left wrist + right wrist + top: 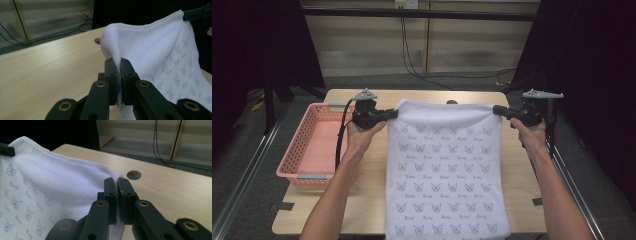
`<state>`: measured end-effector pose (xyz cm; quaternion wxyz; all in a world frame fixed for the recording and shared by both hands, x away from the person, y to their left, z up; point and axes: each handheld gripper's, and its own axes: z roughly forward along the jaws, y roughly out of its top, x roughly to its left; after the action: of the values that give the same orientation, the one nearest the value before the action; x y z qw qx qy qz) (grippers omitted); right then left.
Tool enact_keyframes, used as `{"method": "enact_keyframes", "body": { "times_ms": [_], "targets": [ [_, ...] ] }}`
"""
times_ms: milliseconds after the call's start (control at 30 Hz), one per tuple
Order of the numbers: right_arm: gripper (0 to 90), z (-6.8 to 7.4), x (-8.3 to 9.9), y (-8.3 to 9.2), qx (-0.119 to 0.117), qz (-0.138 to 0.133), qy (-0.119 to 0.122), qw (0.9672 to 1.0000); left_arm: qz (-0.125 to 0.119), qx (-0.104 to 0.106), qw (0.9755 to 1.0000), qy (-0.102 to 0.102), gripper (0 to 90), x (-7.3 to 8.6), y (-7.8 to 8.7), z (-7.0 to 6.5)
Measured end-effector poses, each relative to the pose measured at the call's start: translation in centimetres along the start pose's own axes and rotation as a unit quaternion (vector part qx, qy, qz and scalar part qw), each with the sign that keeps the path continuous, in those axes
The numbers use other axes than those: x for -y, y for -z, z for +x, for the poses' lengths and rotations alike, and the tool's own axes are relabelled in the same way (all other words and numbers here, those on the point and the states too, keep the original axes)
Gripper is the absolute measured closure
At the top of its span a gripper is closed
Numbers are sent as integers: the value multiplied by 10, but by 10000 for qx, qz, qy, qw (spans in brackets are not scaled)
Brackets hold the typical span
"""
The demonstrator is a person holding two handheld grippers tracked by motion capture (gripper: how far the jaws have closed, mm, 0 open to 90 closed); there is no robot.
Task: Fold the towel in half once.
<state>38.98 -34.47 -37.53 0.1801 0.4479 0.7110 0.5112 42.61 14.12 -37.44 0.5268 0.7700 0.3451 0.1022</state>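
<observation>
High view: our left tongs [393, 114] and right tongs [498, 110] each clamp a top corner of the towel [444, 170], frame centre, stretched between them, draping down over the counter [377, 165]. Pink basket [307, 145] at left.

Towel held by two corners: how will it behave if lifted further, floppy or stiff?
Likely floppy: the towel sags between the left gripper and right gripper, its top edge folding over. Probably light, since thin pinches at the corners carry it. Its terry weave looks grippy, so slip seems unlikely, though the near end may drag on the table.
</observation>
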Motion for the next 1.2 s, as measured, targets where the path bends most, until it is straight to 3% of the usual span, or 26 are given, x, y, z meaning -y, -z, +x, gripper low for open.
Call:
{"method": "enact_keyframes", "body": {
  "times_ms": [233,367,500,600,633,800,900,967,1000,1033,1067,1133,1200],
  "targets": [
    [863,-9,-30,0,147,-85,-71,9998,-161,-139,9997,-125,860,-35,-1,3],
    [863,-11,-50,2,150,-204,-61,9997,-227,-283,9986,-395,862,-57,7,-4],
    [863,-7,-66,8,141,-338,-7,9993,-495,-128,9980,-365,862,-68,21,-8],
    [863,-2,-64,13,96,-424,-39,9990,-394,-6,9986,-349,863,-54,24,-11],
    [863,1,-59,16,70,-369,-3,9993,-343,-37,9985,-417,863,-47,24,-13],
    [863,16,-27,34,-195,-200,105,9996,-200,146,9991,-358,863,-11,35,-20],
    [863,30,-5,45,-339,-96,153,9993,-50,77,9994,-336,862,6,42,-33],
    [863,39,10,54,-382,22,184,9991,104,74,9986,-509,862,17,47,-43],
    [863,43,18,59,-467,37,171,9988,130,171,9990,-401,862,23,50,-47],
    [863,47,27,64,-531,93,149,9984,154,317,9985,-421,862,29,54,-52],
    [864,51,36,68,-488,184,161,9985,180,265,9981,-524,862,36,57,-57],
    [863,57,53,77,-584,373,167,9975,234,382,9981,-414,861,50,64,-67],
    [863,66,68,85,-594,610,240,9961,268,443,9975,-487,861,66,71,-77]
  ]
}}
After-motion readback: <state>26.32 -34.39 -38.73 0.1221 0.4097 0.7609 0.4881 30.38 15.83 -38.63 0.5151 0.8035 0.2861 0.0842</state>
